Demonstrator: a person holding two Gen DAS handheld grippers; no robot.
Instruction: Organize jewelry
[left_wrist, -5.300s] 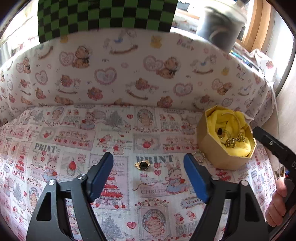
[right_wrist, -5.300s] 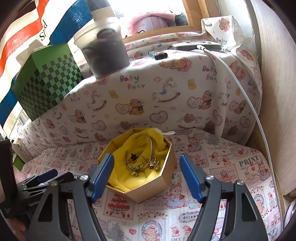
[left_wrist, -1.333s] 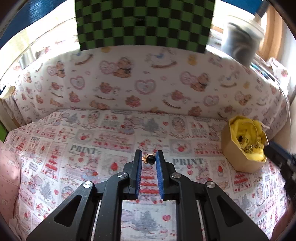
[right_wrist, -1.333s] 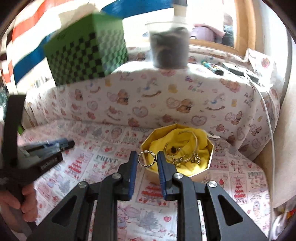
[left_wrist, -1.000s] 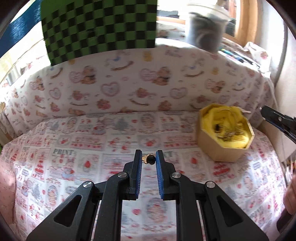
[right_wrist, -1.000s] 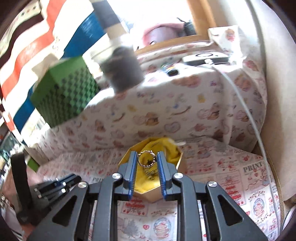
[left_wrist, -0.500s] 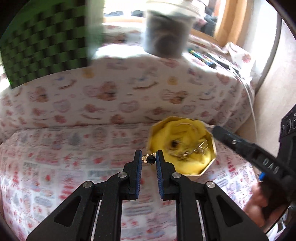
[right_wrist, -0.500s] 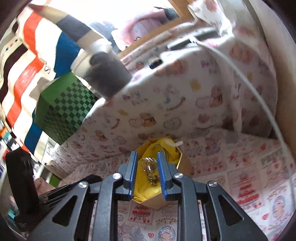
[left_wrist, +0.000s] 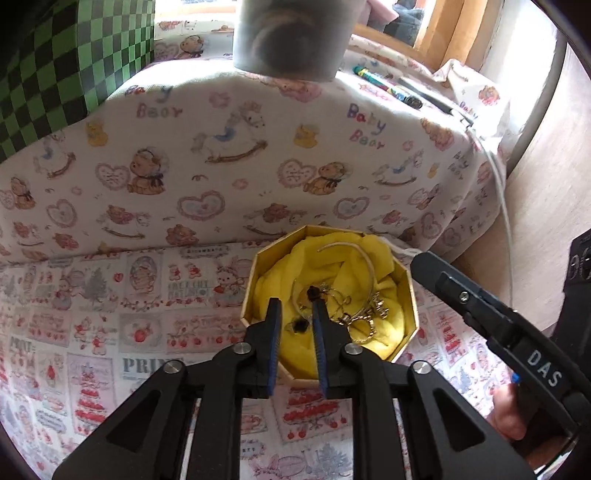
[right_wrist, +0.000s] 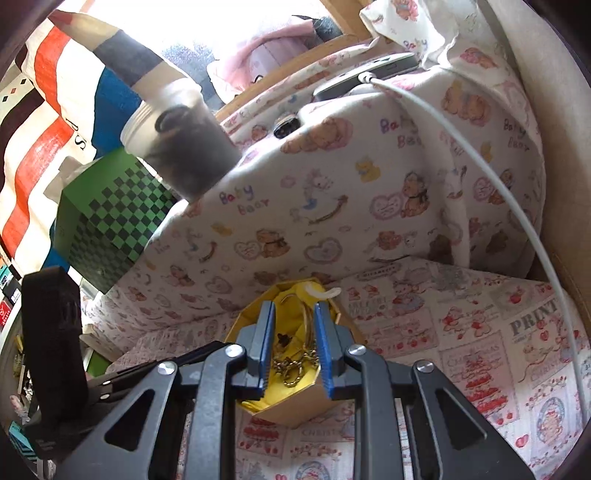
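Note:
An octagonal cardboard box (left_wrist: 408, 291) lined with yellow cloth holds gold bracelets and chains (left_wrist: 364, 314). It also shows in the right wrist view (right_wrist: 295, 410). My left gripper (left_wrist: 297, 317) hovers over the box's near left side with its jaws slightly apart; a small dark gold earring (left_wrist: 300, 325) sits loose between them, over the yellow cloth. My right gripper (right_wrist: 293, 334) is above the box, jaws slightly apart and empty, with the gold jewelry (right_wrist: 291, 363) below it.
A printed cloth (left_wrist: 110, 332) covers the table. A padded bear-print ledge (left_wrist: 258, 147) rises behind the box. On it stand a green checkered box (left_wrist: 55, 74) and a grey cup (left_wrist: 291, 37). A white cable (right_wrist: 498, 192) runs down the right side.
Both grippers have moved over the box and opened a little. The right one has let go of its gold ring. The earring is loose between the left jaws.

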